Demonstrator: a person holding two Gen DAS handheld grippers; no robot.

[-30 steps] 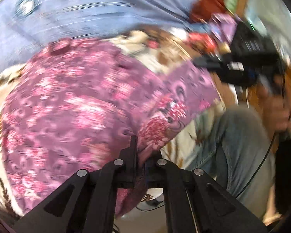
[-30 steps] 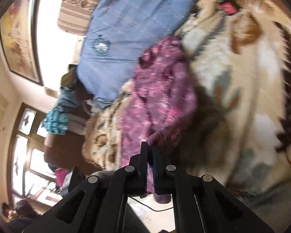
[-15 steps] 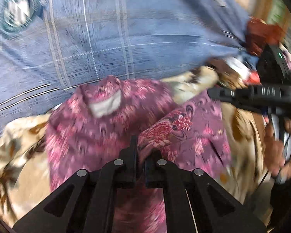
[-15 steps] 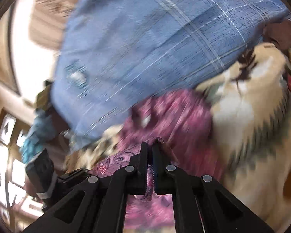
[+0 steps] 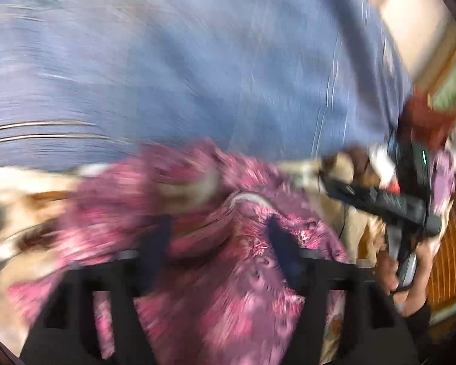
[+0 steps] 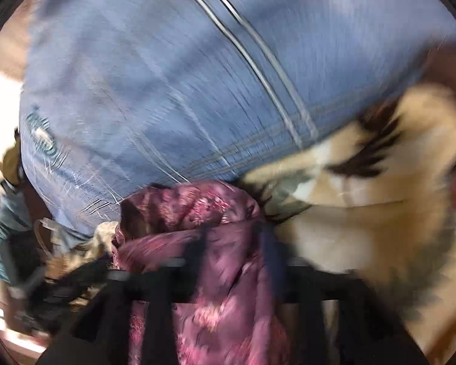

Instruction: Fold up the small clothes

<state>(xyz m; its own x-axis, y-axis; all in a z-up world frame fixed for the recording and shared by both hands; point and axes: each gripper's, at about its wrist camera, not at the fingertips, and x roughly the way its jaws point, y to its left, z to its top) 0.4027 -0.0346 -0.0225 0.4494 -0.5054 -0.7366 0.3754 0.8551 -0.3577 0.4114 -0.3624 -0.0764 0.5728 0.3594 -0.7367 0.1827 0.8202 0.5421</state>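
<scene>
A small purple-pink floral garment (image 5: 228, 273) lies folded over on a cream and brown patterned blanket (image 5: 21, 188). My left gripper (image 5: 219, 243) is open, its fingers spread wide over the garment, nothing held. My right gripper (image 6: 234, 246) is open too, its fingers apart over the garment (image 6: 197, 210), which lies bunched below it. In the left wrist view the right gripper (image 5: 389, 203) shows at the right, held by a hand. Both views are blurred by motion.
A large blue plaid cloth (image 5: 197, 60) covers the far side behind the garment; it also shows in the right wrist view (image 6: 182, 76). The blanket (image 6: 380, 213) spreads to the right. Red and dark clutter (image 5: 425, 118) sits at the far right.
Both grippers were shut on the garment's edge and carried it forward over itself. Now both have opened and let it go; the garment lies folded.
</scene>
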